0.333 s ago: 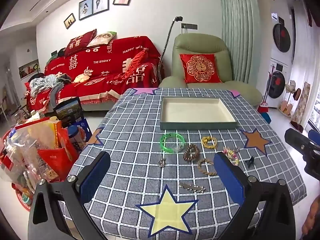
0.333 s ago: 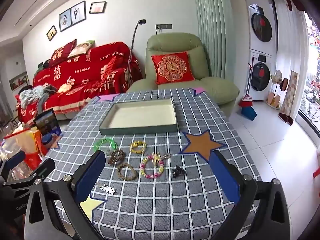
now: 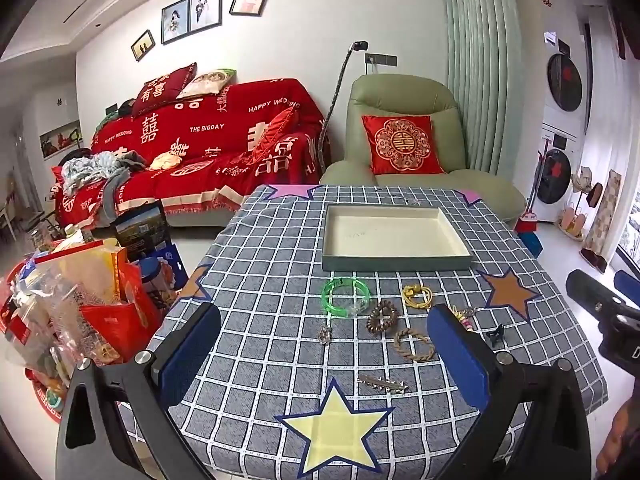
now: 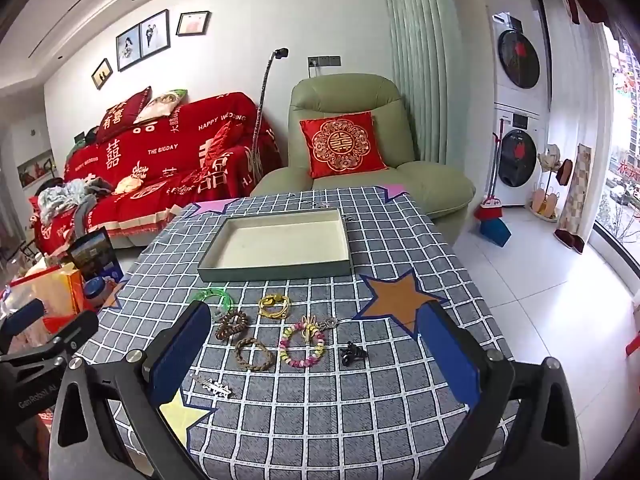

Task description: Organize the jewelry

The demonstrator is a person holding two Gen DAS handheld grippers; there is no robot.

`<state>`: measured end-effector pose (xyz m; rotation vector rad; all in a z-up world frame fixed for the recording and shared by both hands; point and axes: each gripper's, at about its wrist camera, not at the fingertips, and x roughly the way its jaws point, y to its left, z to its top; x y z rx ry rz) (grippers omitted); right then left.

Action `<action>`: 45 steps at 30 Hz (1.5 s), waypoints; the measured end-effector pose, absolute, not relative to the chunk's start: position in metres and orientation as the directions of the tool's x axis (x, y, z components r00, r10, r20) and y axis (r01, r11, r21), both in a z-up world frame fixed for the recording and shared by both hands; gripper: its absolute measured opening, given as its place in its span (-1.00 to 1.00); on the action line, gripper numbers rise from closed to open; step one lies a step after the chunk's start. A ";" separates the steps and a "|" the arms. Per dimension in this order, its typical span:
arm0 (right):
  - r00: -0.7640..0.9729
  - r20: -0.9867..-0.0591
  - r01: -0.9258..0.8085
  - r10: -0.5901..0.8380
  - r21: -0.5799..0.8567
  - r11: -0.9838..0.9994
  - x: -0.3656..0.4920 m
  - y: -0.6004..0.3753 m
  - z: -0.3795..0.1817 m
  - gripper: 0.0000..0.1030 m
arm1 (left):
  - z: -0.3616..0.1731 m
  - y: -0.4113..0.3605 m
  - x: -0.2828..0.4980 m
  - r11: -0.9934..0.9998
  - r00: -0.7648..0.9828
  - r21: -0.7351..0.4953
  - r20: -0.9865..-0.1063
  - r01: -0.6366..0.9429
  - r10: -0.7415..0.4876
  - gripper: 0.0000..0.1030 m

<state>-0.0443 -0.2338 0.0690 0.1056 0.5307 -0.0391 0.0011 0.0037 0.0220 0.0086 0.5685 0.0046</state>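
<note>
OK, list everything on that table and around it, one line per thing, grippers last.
tray: 1, grey-green with cream inside, far middle of table, holds nothing
green bangle: 1, clear green, just before the tray
yellow cord bracelet: 1, yellow, right of the bangle
brown bead bracelet: 1, dark brown, middle of the group
braided bracelet: 1, tan, nearer than the beads
pastel bead bracelet: 1, pink and yellow, right of the braid
black clip: 1, black, far right
silver hairpin: 1, silver, by the yellow star
silver pendant: 1, silver, below the bangle
tablecloth: 1, grey check with stars
armchair: 1, green, behind the table
sofa: 1, red cover, back left
left gripper: open, holds nothing
right gripper: open, holds nothing
</note>
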 end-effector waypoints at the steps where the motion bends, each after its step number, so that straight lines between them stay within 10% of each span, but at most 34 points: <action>1: 0.861 -0.509 0.066 -0.009 0.094 0.993 -0.044 -0.233 0.067 1.00 | 0.023 0.003 0.001 1.000 0.845 0.015 -0.535 -0.001 0.008 1.00; 45: 0.853 -0.521 0.074 -0.019 0.084 0.994 -0.036 -0.236 0.070 1.00 | 0.028 0.003 -0.007 1.000 0.850 0.018 -0.526 -0.008 0.016 1.00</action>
